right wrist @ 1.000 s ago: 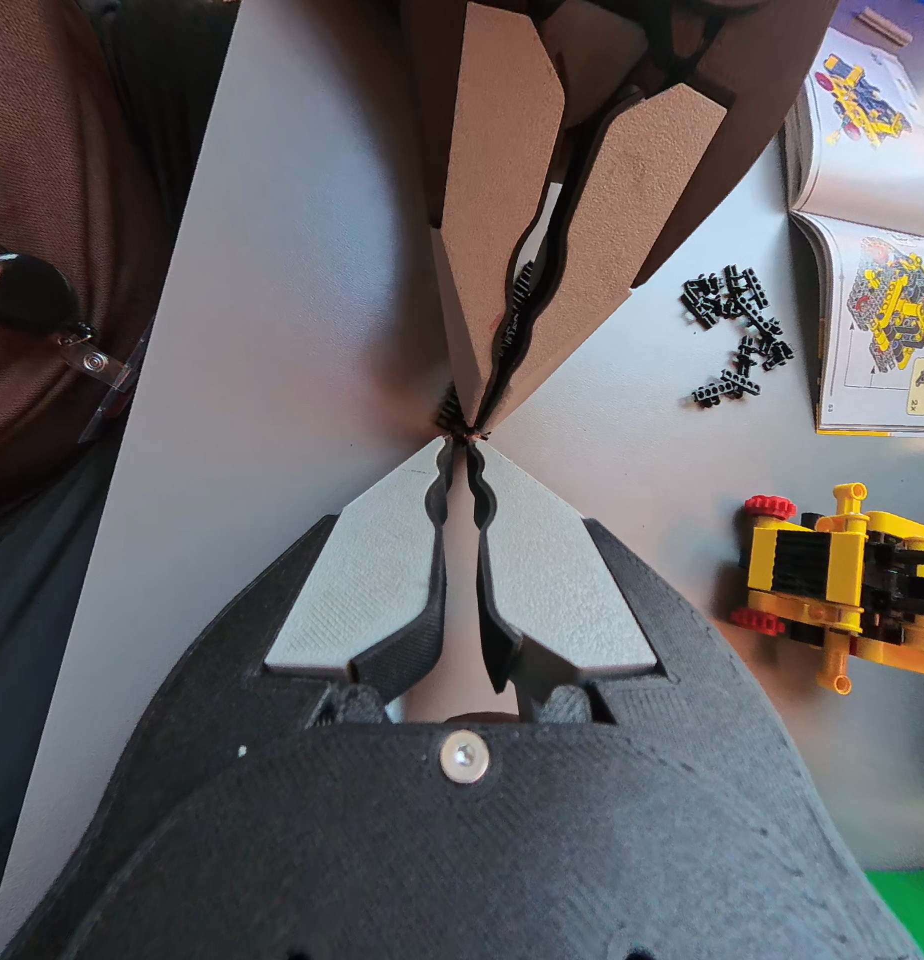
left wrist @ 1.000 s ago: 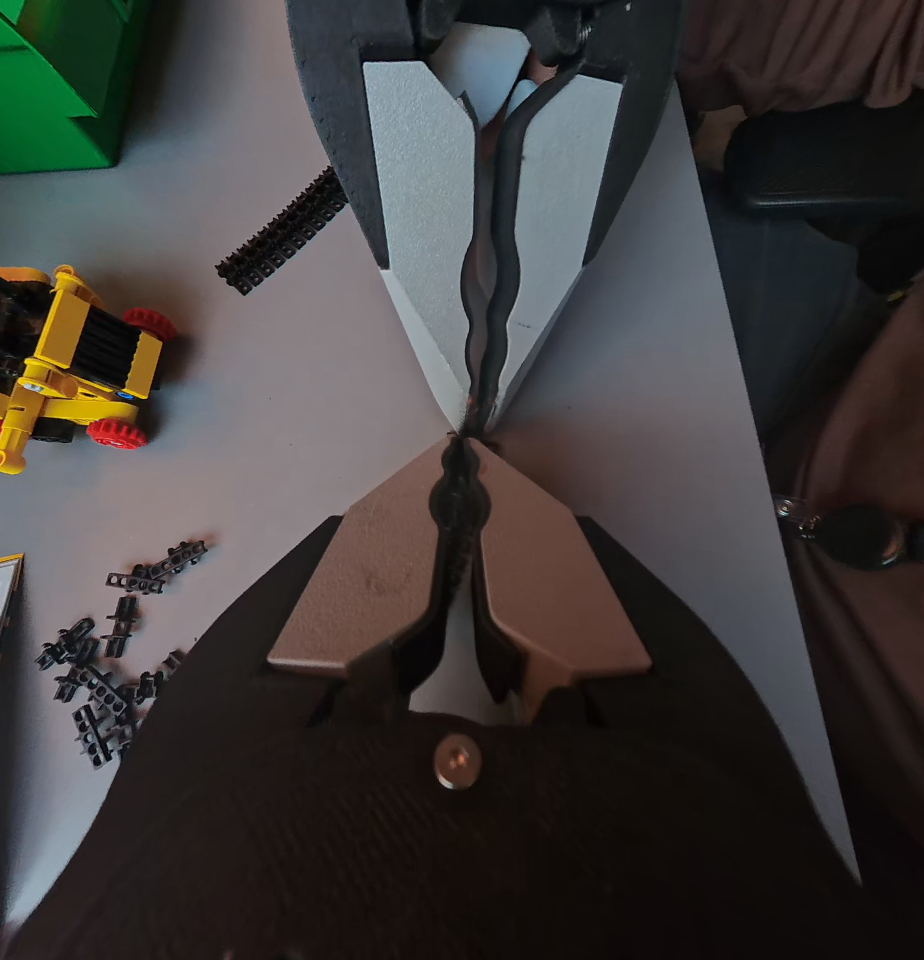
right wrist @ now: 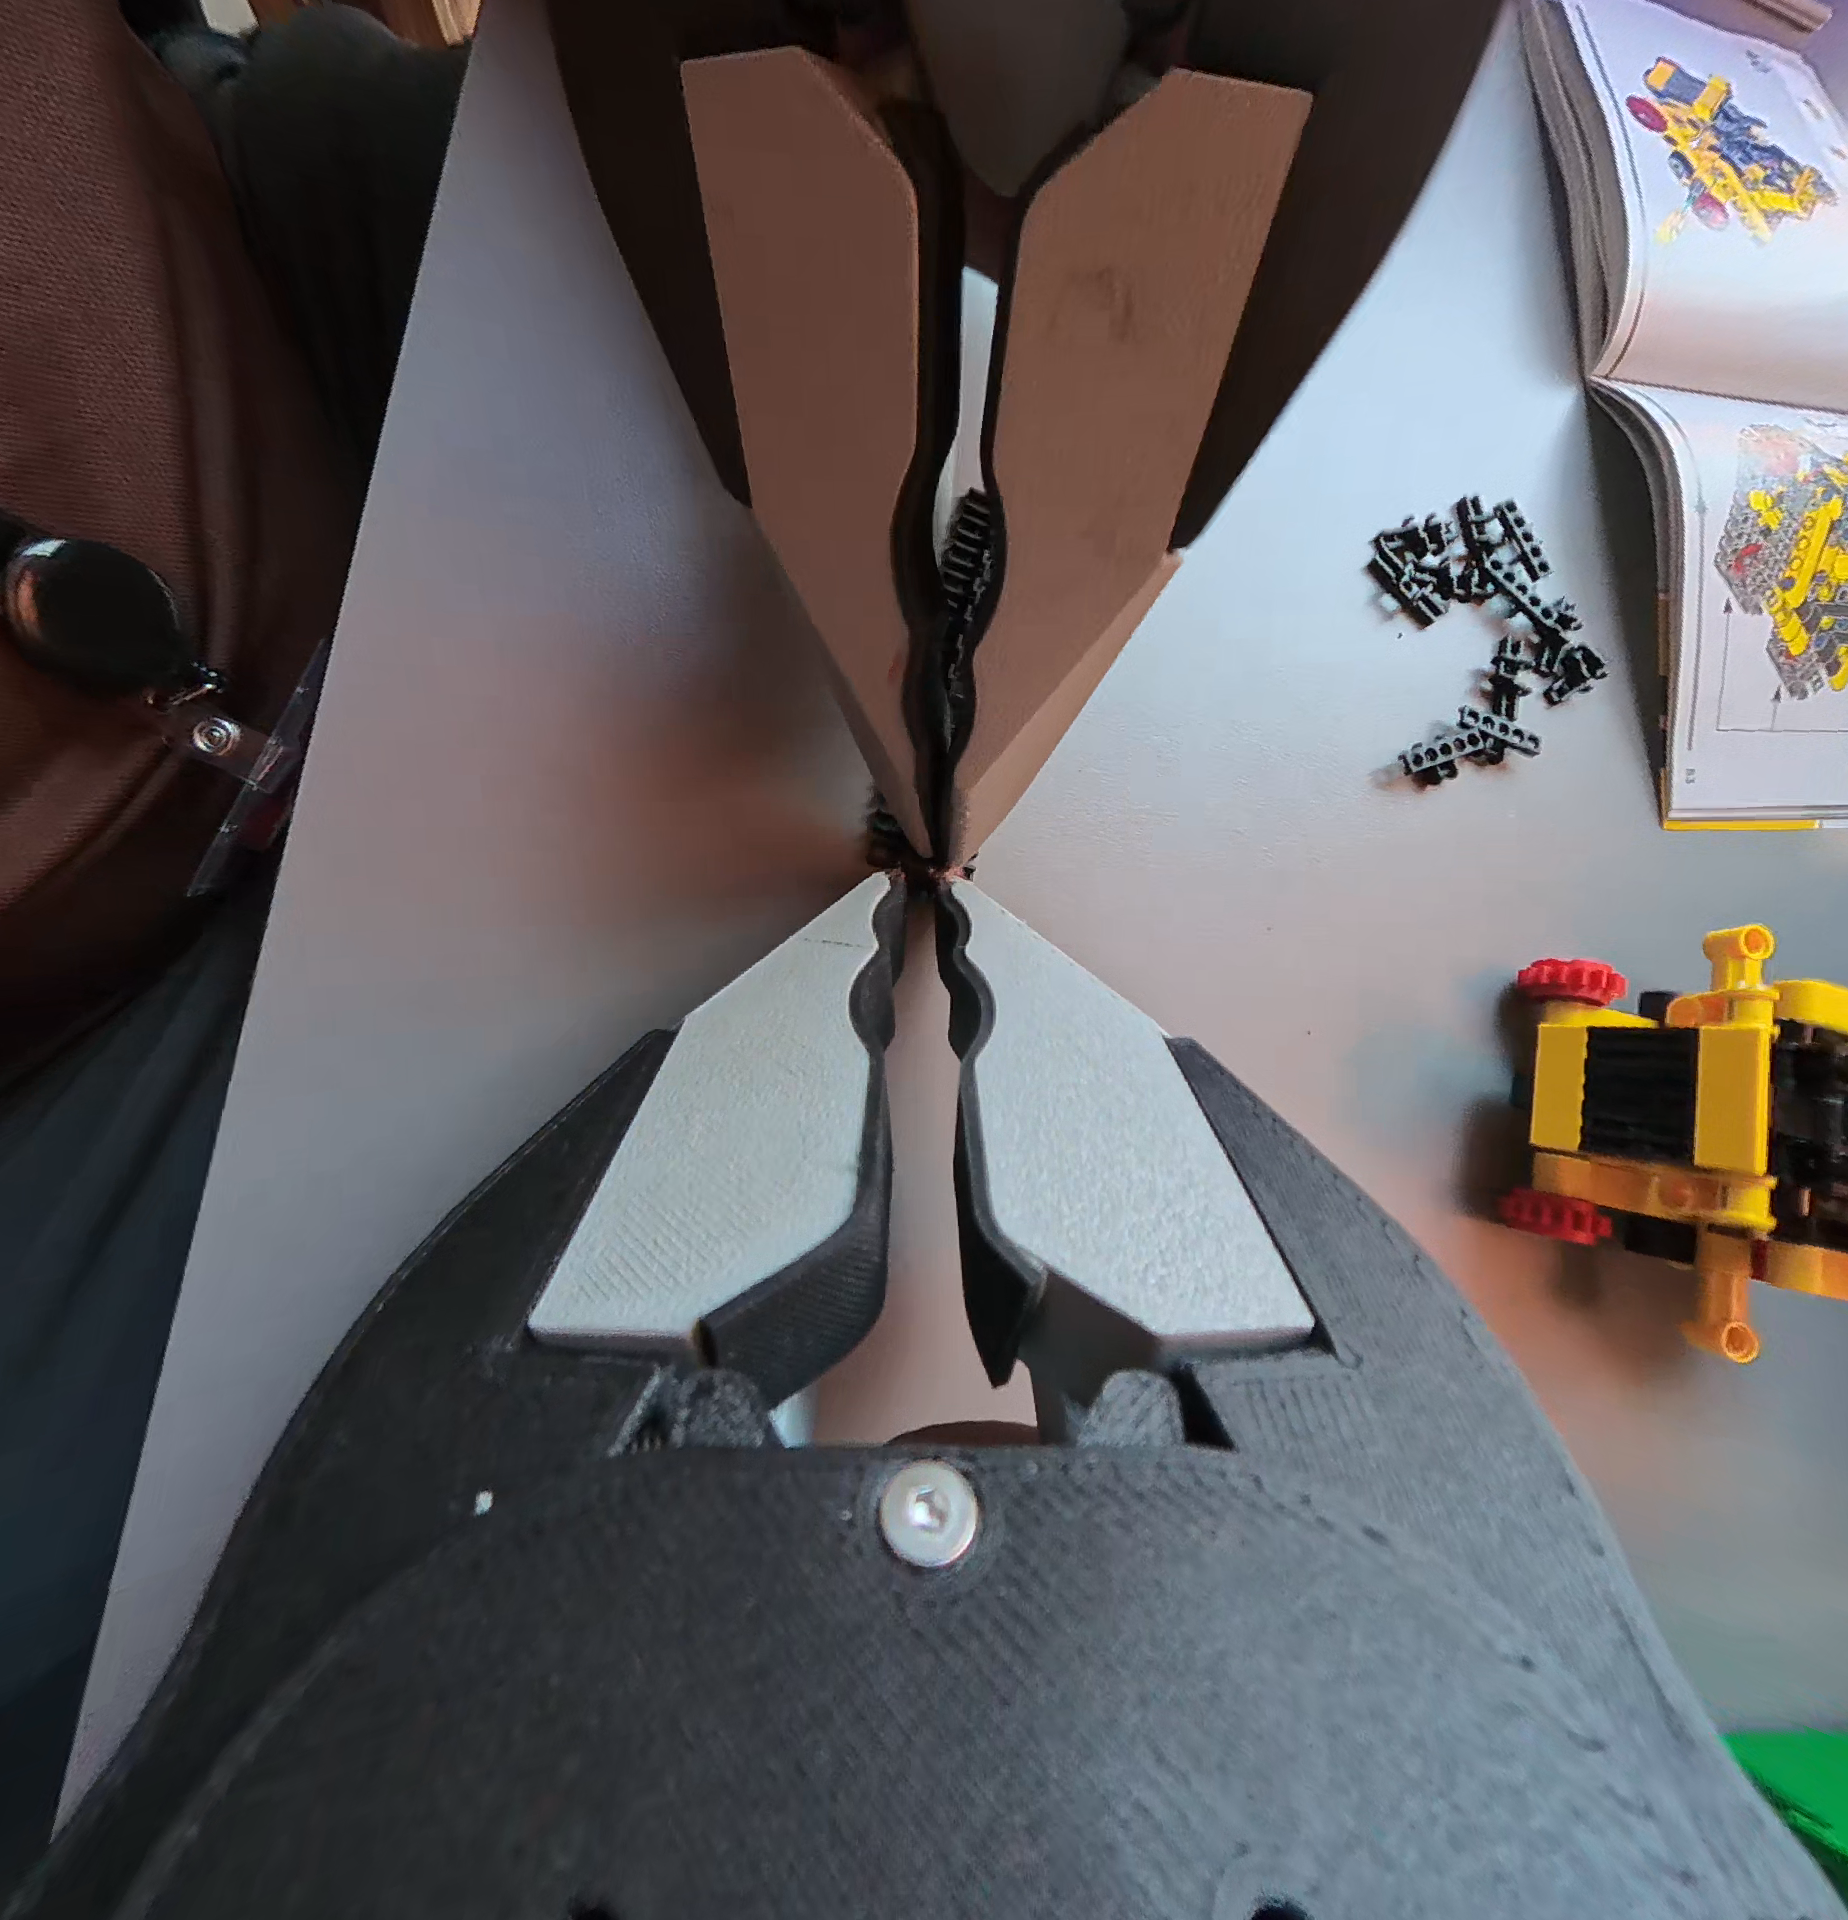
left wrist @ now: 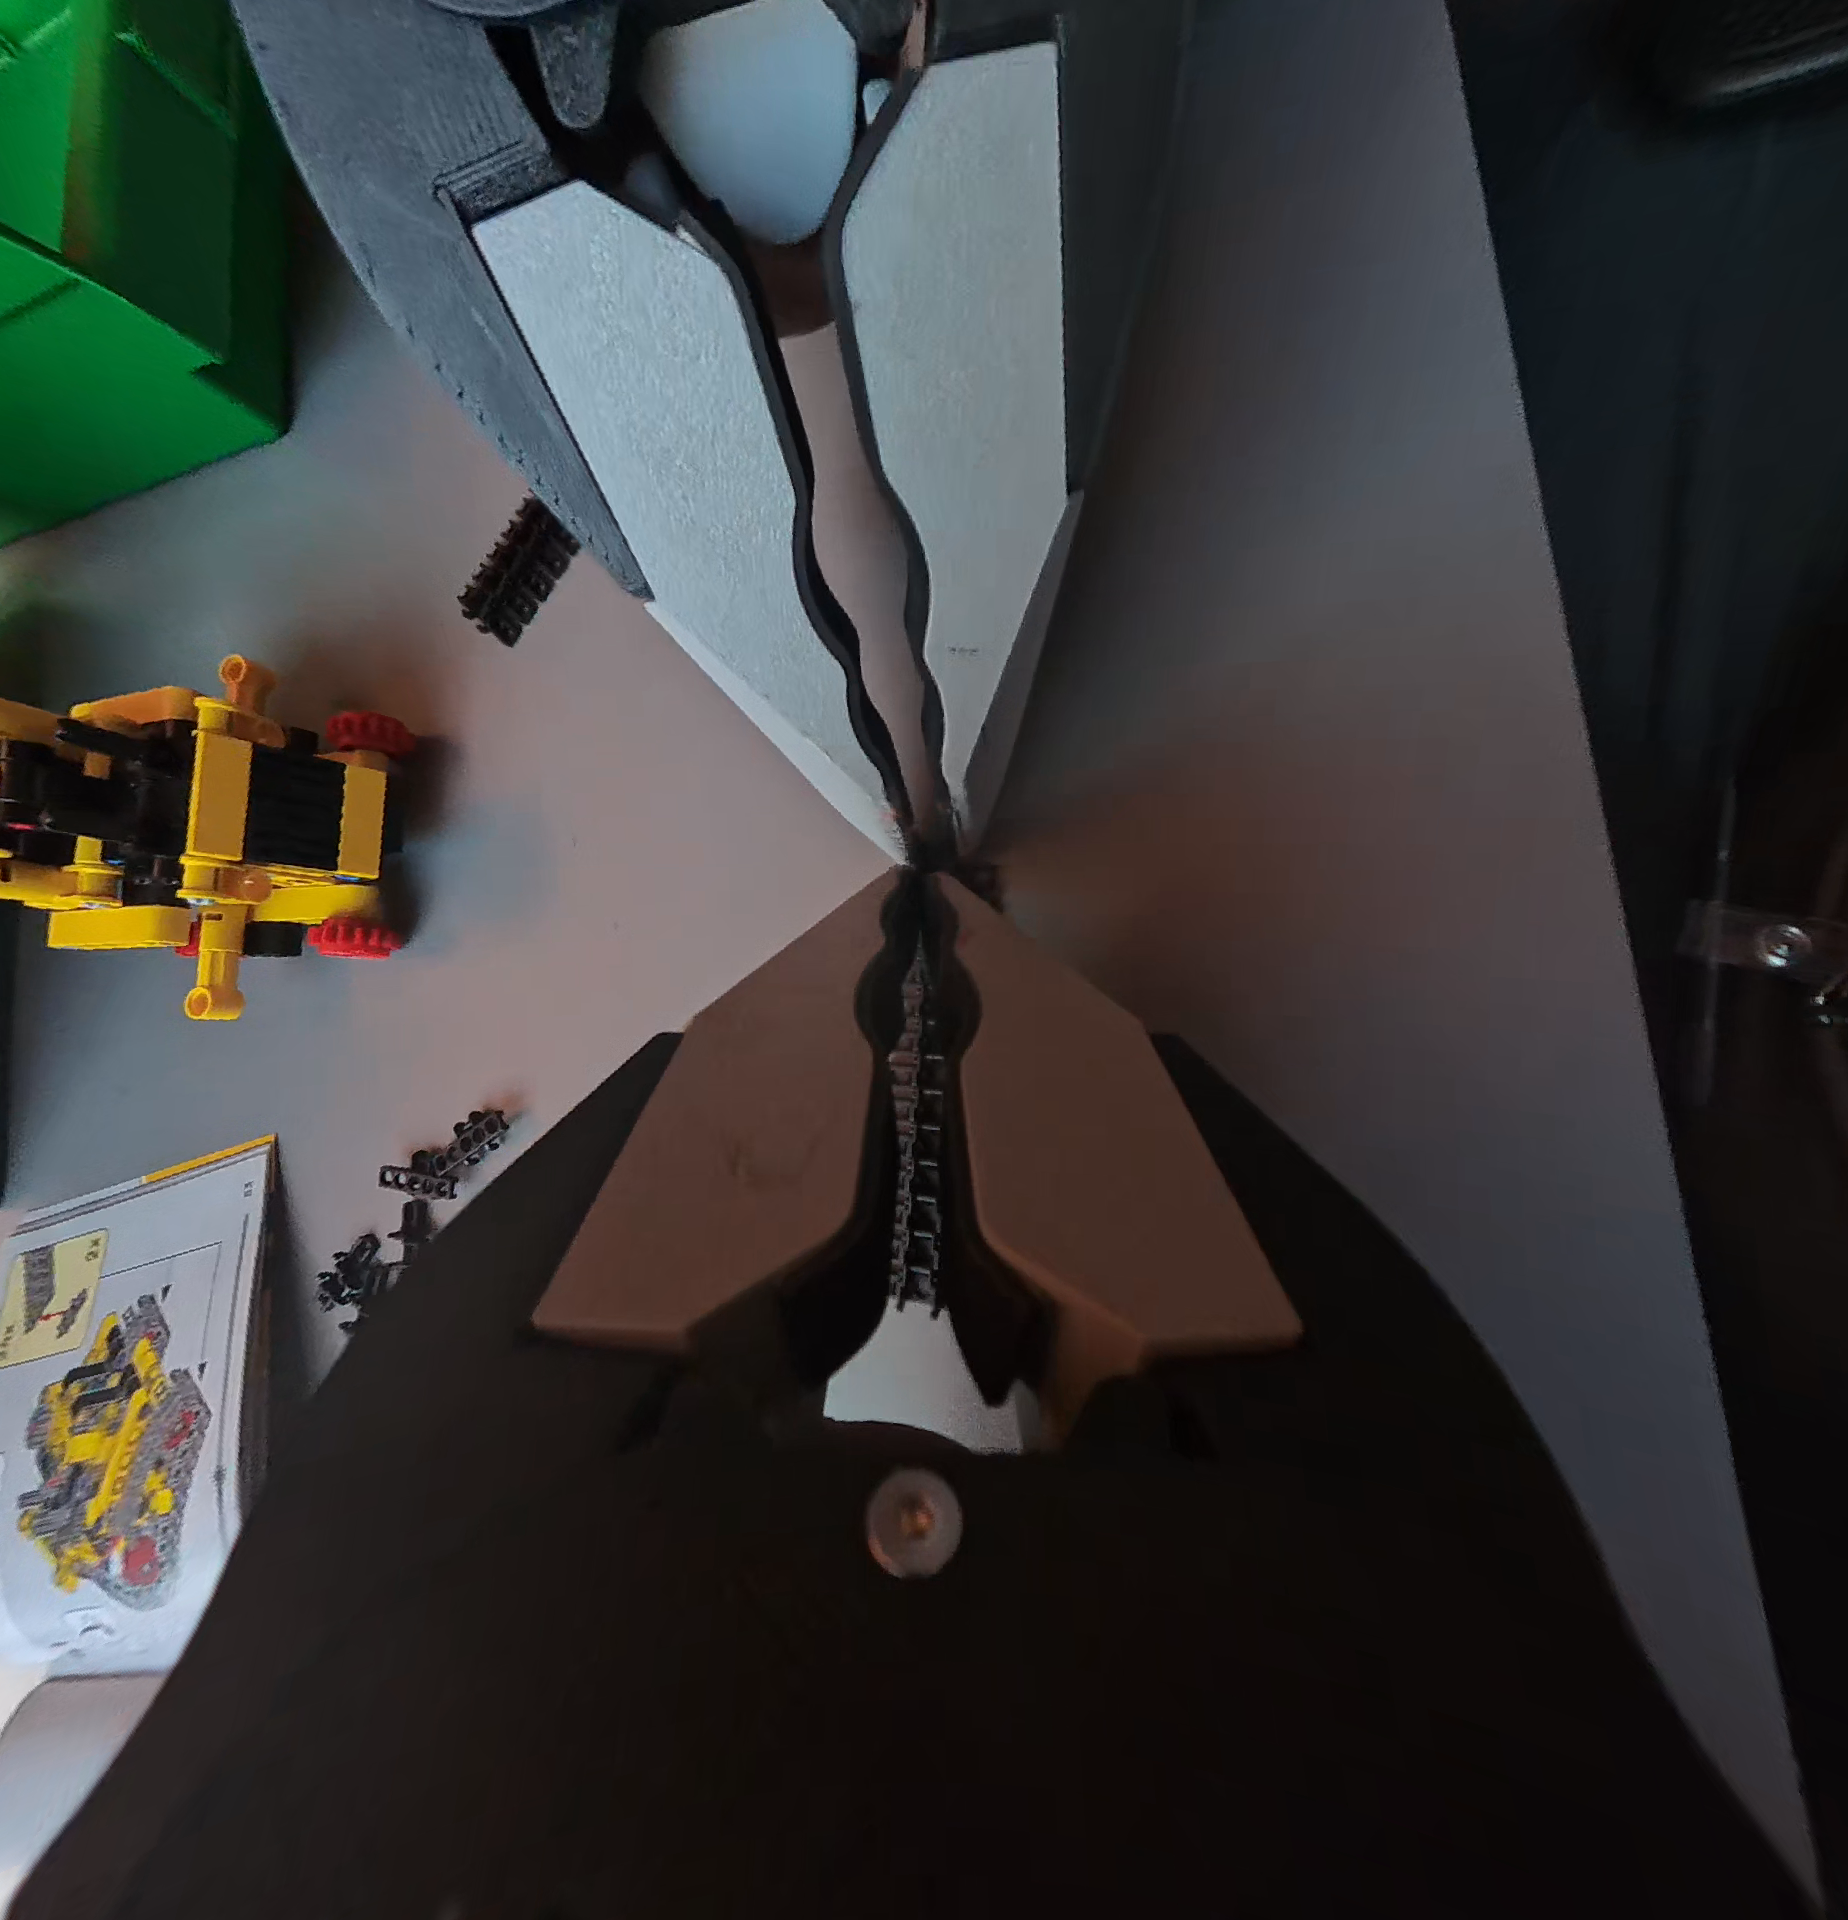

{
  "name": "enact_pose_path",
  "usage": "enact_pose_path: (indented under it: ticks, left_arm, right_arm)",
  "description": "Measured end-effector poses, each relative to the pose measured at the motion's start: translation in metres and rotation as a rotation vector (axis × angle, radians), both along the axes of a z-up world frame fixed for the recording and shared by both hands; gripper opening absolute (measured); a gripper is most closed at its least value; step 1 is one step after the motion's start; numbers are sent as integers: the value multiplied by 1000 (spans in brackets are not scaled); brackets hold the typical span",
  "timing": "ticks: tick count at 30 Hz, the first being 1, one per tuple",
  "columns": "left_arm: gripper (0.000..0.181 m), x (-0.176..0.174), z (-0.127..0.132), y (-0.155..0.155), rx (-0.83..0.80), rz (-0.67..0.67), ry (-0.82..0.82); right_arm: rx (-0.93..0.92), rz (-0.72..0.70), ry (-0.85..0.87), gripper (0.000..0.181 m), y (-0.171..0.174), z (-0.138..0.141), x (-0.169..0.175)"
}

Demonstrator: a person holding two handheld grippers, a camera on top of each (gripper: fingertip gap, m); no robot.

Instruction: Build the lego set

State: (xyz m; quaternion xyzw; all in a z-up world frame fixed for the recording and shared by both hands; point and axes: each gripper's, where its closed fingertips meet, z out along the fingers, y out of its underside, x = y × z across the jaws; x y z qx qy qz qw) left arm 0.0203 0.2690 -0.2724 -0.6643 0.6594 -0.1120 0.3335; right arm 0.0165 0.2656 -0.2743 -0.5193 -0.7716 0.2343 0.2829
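- Fingers of the left gripper (left wrist: pixel 925 883), tan with black pads, are clamped on a black track chain (left wrist: pixel 918 1122) that runs lengthwise between them.
- Fingers of the right gripper (right wrist: pixel 925 883), grey with black pads, meet the left pair tip to tip above the grey desk (right wrist: pixel 546 582). Only their tips converge, pinching the chain's end; a narrow gap remains behind the tips.
- Hard to make out: the junction is a dark, blurred knot; how the links join there cannot be told.
- Yellow lego vehicle (left wrist: pixel 203 831) with red gears lies on the desk, cut off by the frame edge in both views.
- Loose black links (right wrist: pixel 1481 634) lie near the open instruction booklet (right wrist: pixel 1730 416); in the left wrist view the gripper body hides part of this pile.
- A second track segment (left wrist: pixel 515 566) is partly hidden behind the right gripper.
- A green box (left wrist: pixel 99 260) sits at the far corner, cropped.
- Compared with one second earlier: both grippers have risen from the desk, more of the booklet shows in the left wrist view, and the right fingers stand wider behind their tips.
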Motion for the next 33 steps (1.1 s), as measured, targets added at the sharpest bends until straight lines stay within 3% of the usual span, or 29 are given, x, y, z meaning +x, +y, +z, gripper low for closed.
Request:
enact_pose_path:
  ticks: [11, 18, 22, 27, 33]
  left_arm:
    - [0, -1, 4, 15, -105, 130, -156]
    - [0, -17, 41, 34, -197, 216, -376]
    - [5, -42, 39, 49, -155, 291, -356]
    - [0, -58, 18, 31, -237, 262, -254]
    - [0, -69, 12, 23, -271, 276, -214]
  right_arm:
    - [68, -48, 83, 3, 14, 1, -2]
    - [72, -85, 116, 6, 17, 2, -4]
    - [67, -129, 160, 10, 23, 9, -3]
    - [72, -171, 174, 10, 28, 11, -2]
    - [90, -166, 118, 3, 28, 2, -4]
